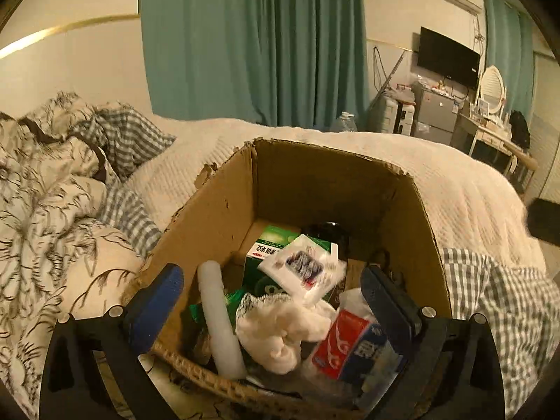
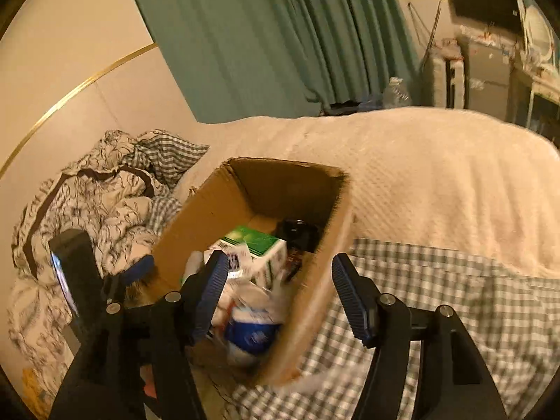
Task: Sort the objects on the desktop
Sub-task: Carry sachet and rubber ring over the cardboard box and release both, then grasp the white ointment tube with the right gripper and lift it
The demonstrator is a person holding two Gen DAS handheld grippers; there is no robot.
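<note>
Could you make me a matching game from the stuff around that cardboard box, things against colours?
Things:
1. curtain
2. medicine box
3. foam roll
4. television

Colours:
A. white
B. black
C. teal
D. green and white

Pairs: 1-C, 2-D, 3-A, 4-B

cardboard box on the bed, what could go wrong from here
The cardboard box sits on soft bedding, so a push could tip it. The open right gripper straddles the box's right wall and may snag it. The white packet lies loose on top and might slide off.
</note>
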